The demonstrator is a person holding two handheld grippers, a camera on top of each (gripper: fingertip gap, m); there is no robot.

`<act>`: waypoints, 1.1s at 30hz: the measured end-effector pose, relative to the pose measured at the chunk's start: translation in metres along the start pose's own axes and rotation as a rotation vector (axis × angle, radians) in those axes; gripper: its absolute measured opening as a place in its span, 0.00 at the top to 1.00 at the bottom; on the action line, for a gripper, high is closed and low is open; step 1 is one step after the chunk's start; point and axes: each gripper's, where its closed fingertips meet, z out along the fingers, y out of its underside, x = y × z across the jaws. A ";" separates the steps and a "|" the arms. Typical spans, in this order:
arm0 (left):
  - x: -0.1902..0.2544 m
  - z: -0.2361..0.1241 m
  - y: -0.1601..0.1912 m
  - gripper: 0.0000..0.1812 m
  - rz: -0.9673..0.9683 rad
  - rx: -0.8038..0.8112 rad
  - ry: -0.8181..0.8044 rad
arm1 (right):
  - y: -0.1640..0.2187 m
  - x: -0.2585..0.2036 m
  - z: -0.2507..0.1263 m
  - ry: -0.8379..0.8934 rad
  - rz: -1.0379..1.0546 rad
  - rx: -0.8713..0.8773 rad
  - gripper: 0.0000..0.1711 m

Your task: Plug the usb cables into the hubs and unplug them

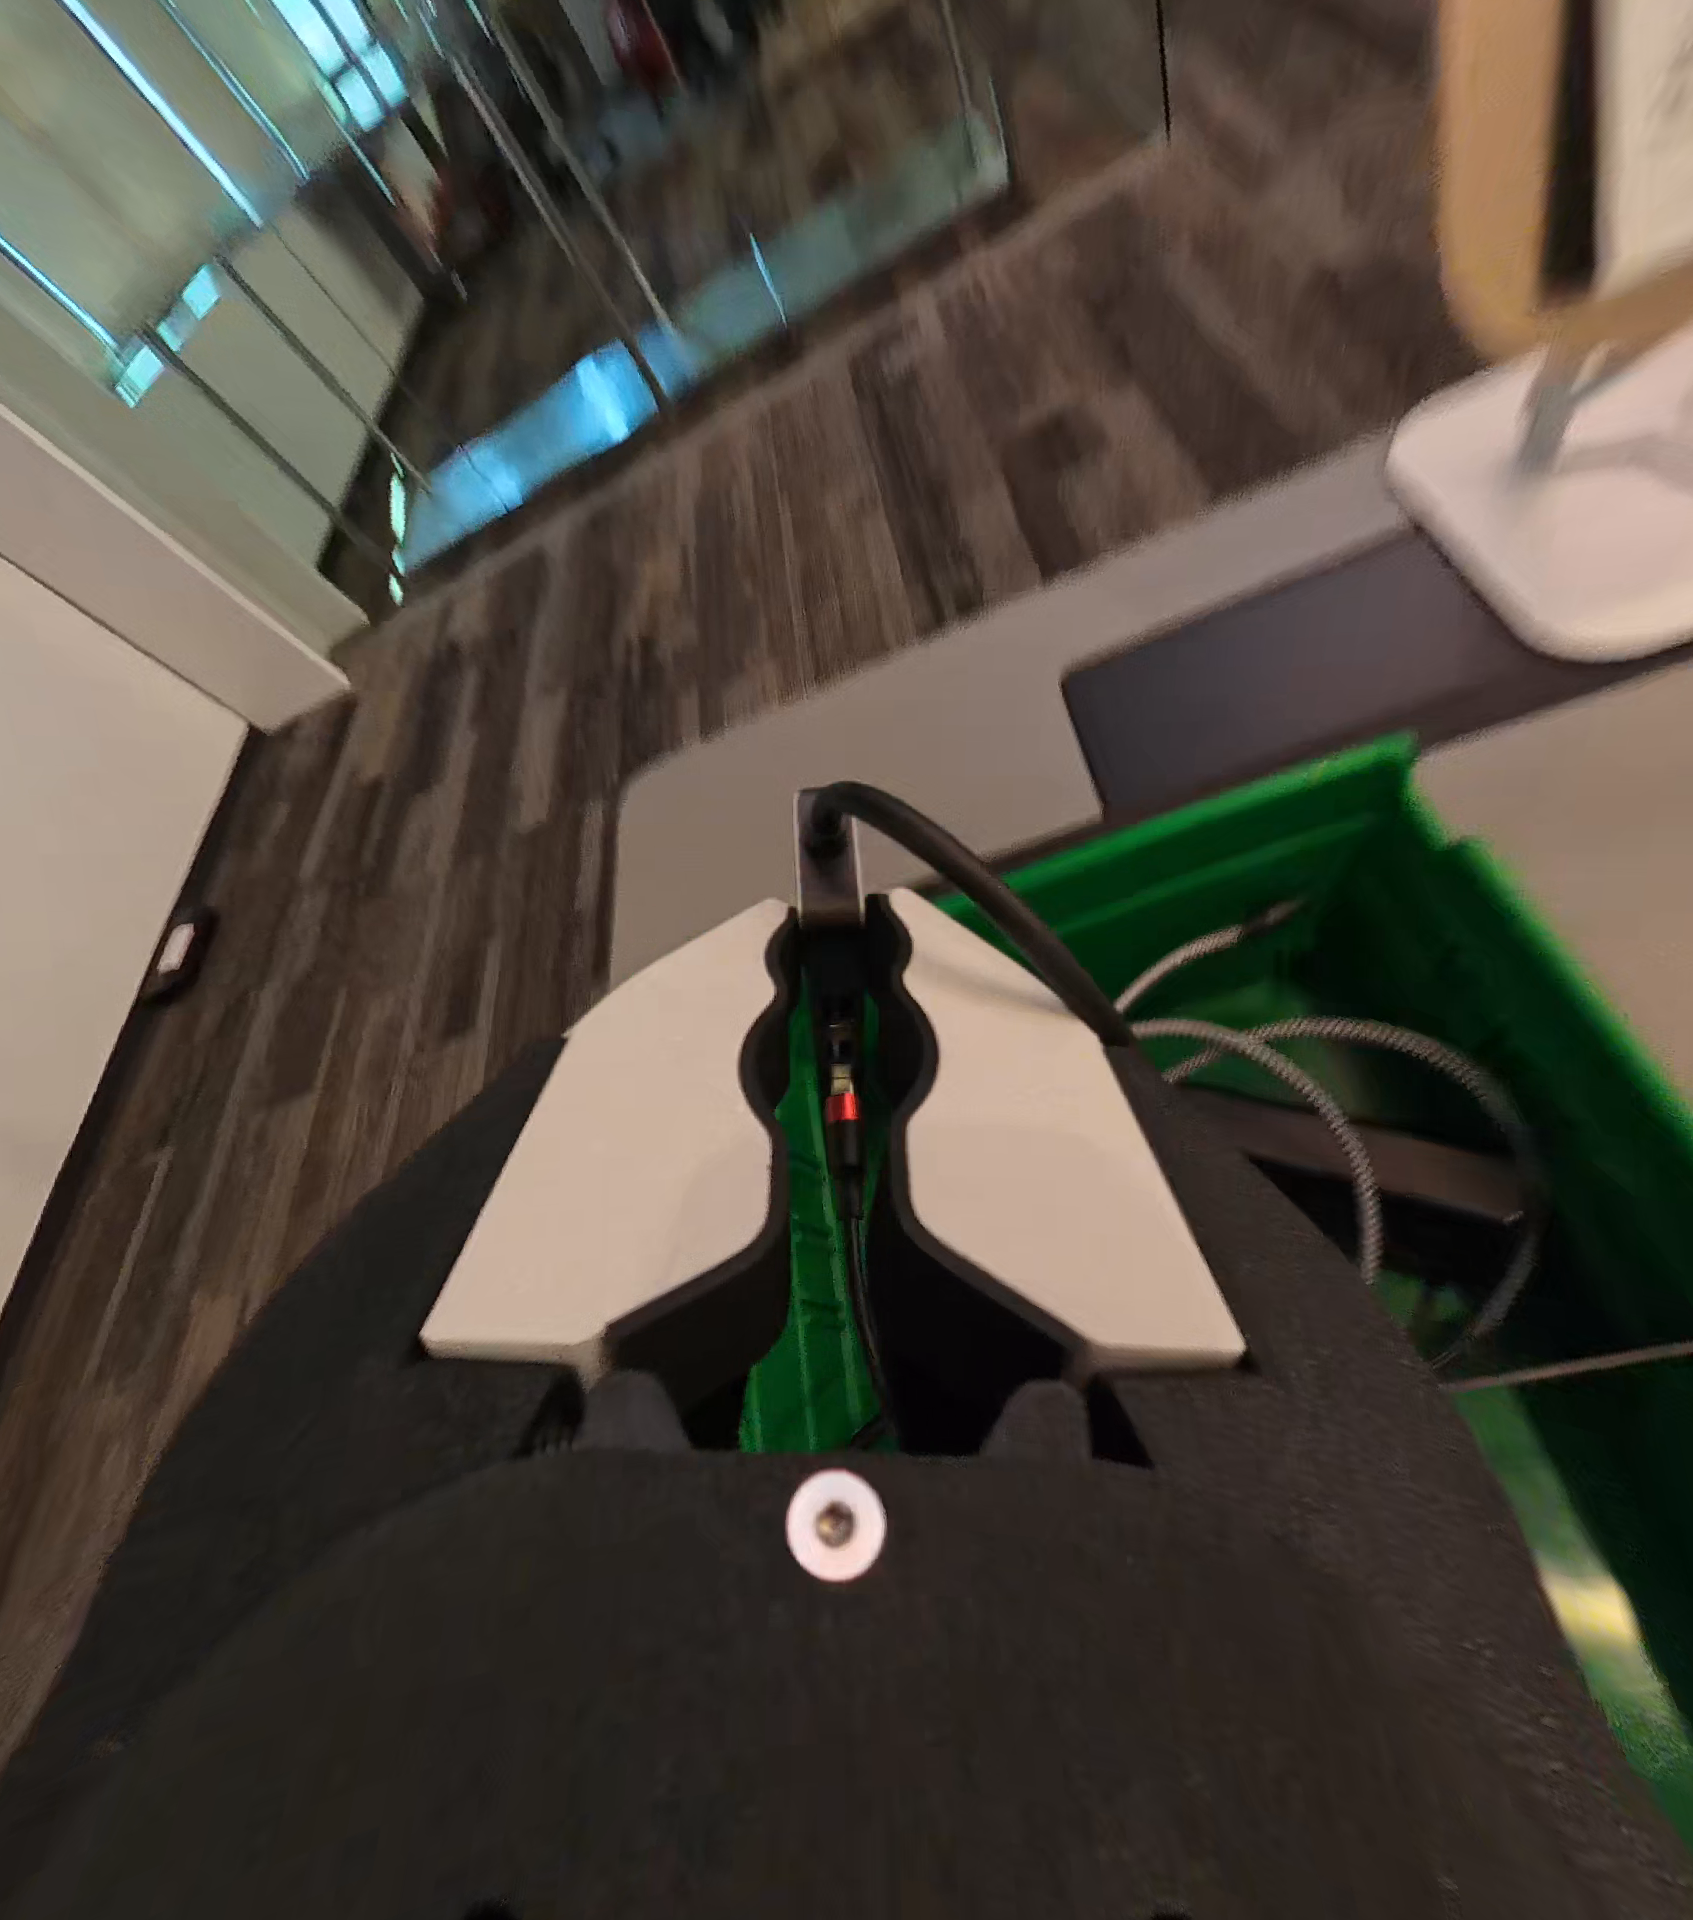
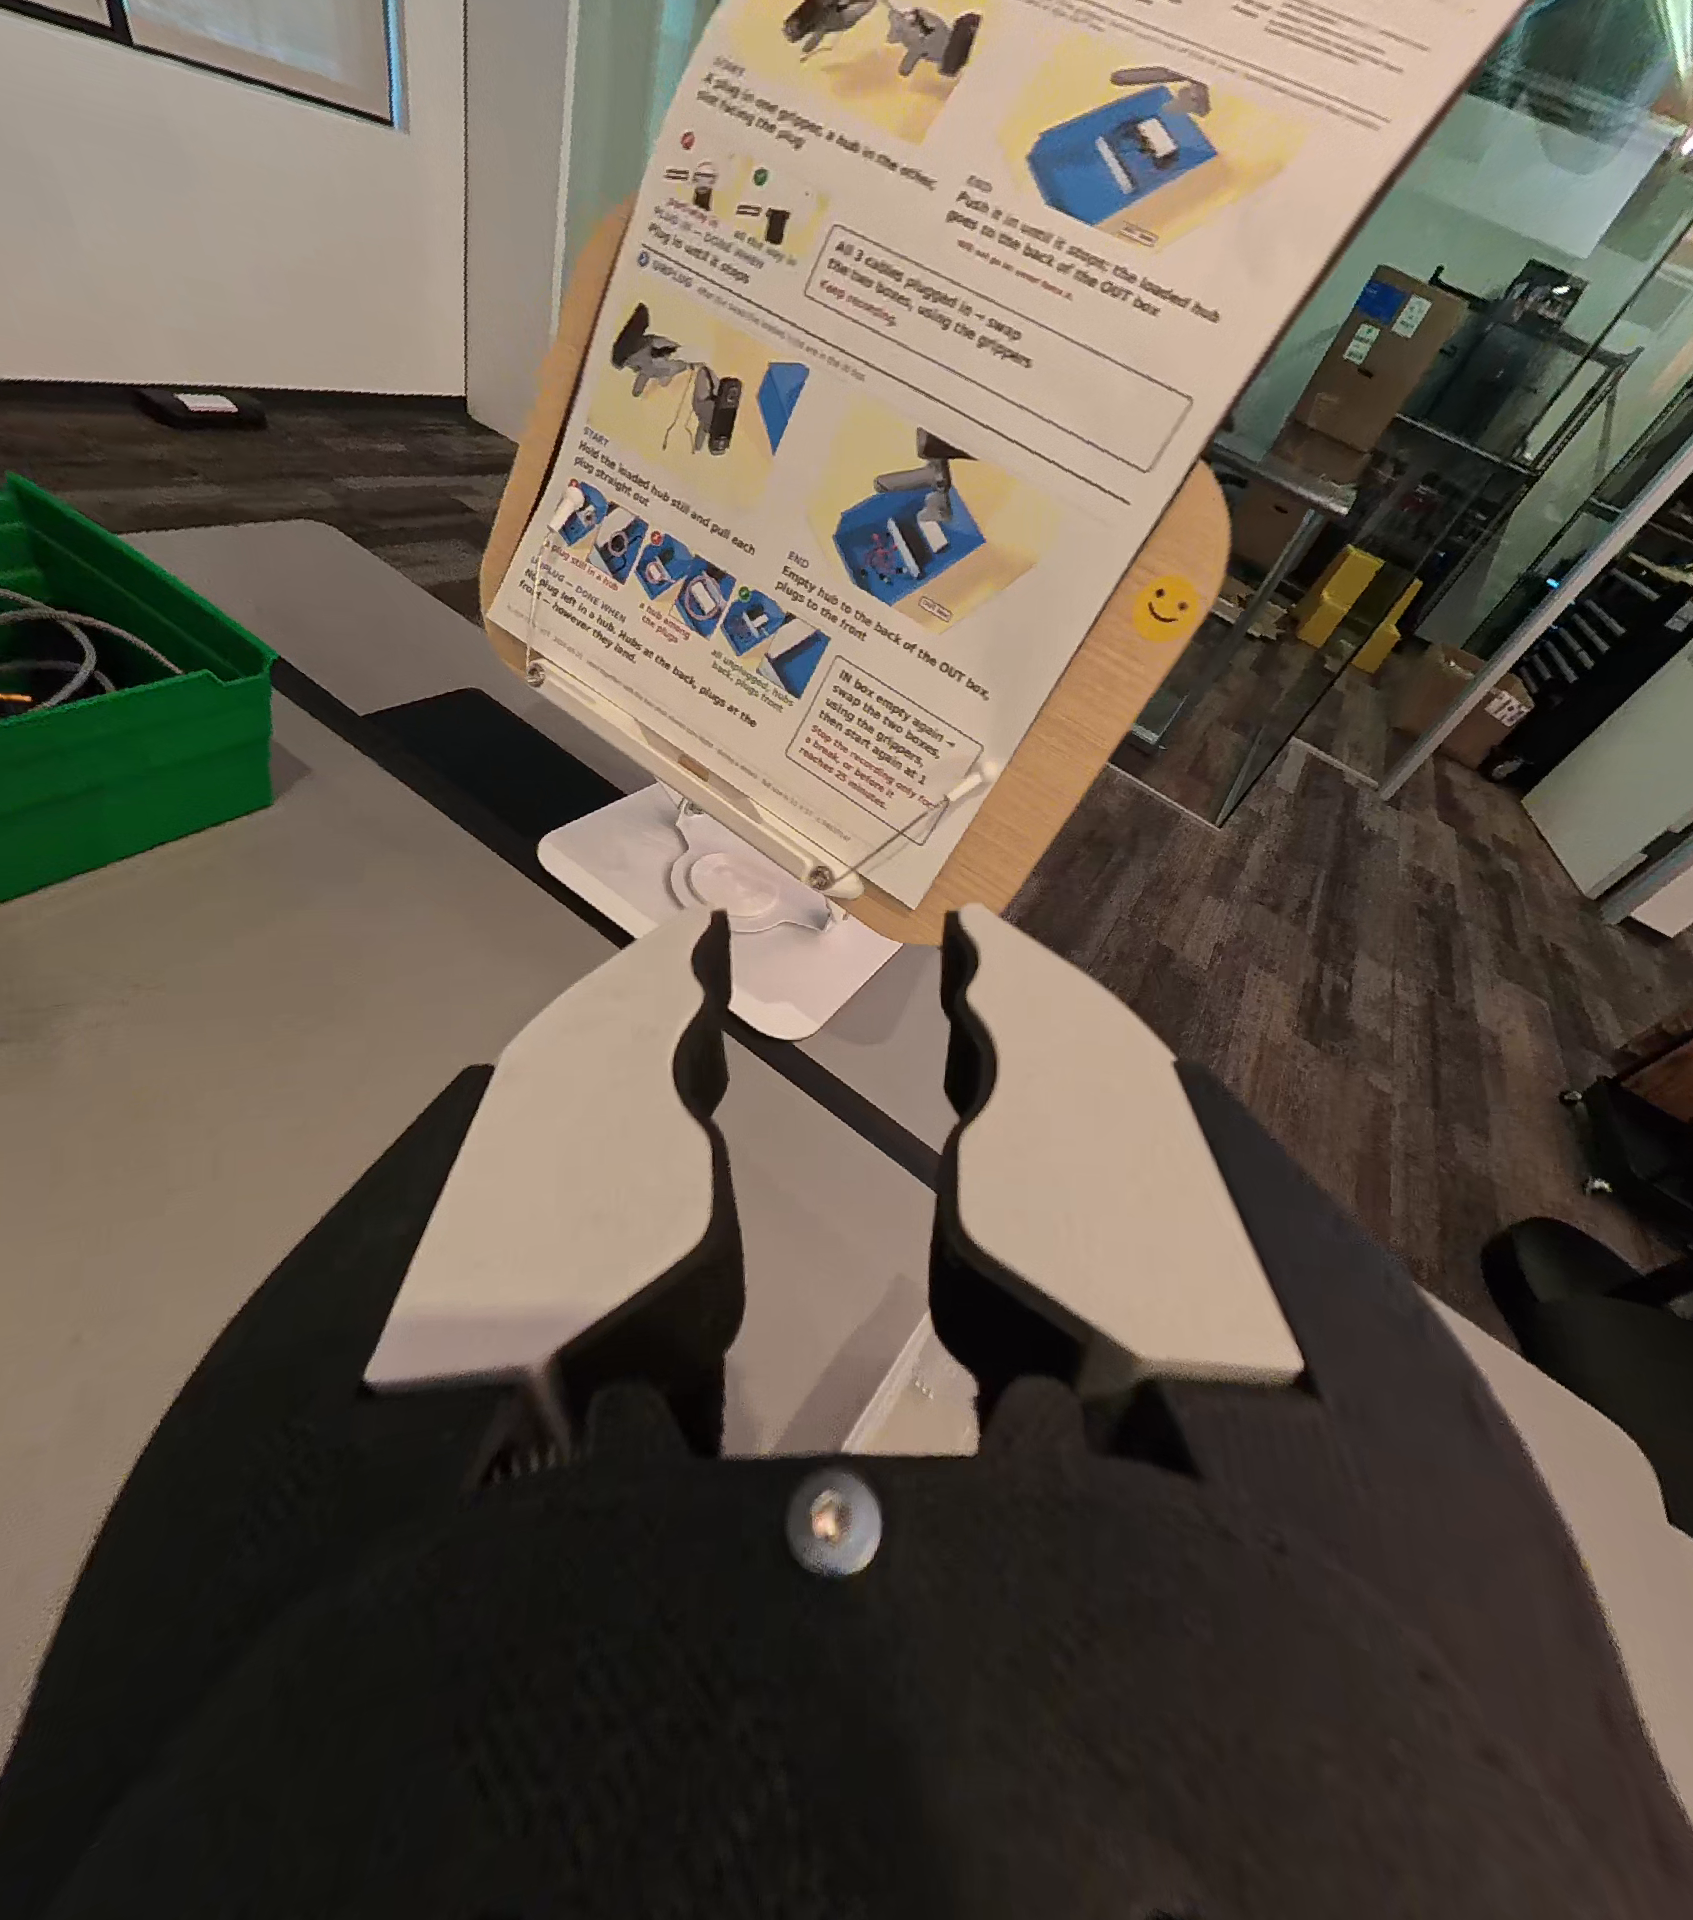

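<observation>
**Hub pinched on the left, nothing on the right**

Left gripper (image 1: 834, 906): jaws clamping narrow on a dark hub (image 1: 827, 854), black cable (image 1: 987, 906) arcing from its top toward the green bin (image 1: 1590, 1039) of braided cables (image 1: 1361, 1101); red-collared plug (image 1: 842, 1099) apparently seated underneath, view blurred. Right gripper (image 2: 829, 935): jaws gaping wide, gripping nothing, hovering over the grey desk (image 2: 146, 1091) facing an instruction sheet (image 2: 883, 416).

Left wrist view looks steeply down, close over the green bin (image 1: 1444, 935). Right wrist view faces across the worktop (image 2: 146, 1039); both share that bin.
</observation>
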 end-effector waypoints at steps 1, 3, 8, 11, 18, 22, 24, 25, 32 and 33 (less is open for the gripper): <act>-0.004 -0.019 -0.019 0.94 -0.029 0.087 -0.009 | -0.001 -0.005 0.003 -0.006 -0.017 -0.001 0.77; -0.002 -0.064 -0.058 0.94 -0.074 0.269 0.032 | -0.003 -0.017 0.010 -0.018 -0.053 0.002 0.77; 0.068 -0.185 -0.140 0.94 -0.122 0.713 0.441 | -0.021 -0.068 0.026 -0.124 -0.115 0.086 0.77; 0.131 -0.229 -0.162 0.94 -0.096 0.790 0.747 | -0.042 -0.120 0.028 -0.246 -0.146 0.212 0.74; 0.206 -0.226 -0.185 0.94 -0.190 0.763 0.819 | -0.066 -0.184 0.027 -0.148 -0.297 0.438 0.64; 0.227 -0.224 -0.189 0.94 -0.327 0.750 0.984 | -0.060 -0.173 0.035 0.009 -0.297 0.456 0.63; 0.236 -0.223 -0.189 0.94 -0.382 0.735 1.066 | -0.058 -0.164 0.035 0.062 -0.319 0.459 0.72; 0.240 -0.223 -0.189 0.94 -0.404 0.728 1.106 | -0.057 -0.164 0.034 0.056 -0.343 0.456 0.80; 0.248 -0.207 -0.179 0.92 -0.378 0.695 1.199 | -0.044 -0.153 0.036 -0.104 -0.409 0.315 0.81; 0.253 -0.206 -0.175 0.89 -0.319 0.660 1.219 | -0.042 -0.149 0.035 -0.149 -0.388 0.281 0.81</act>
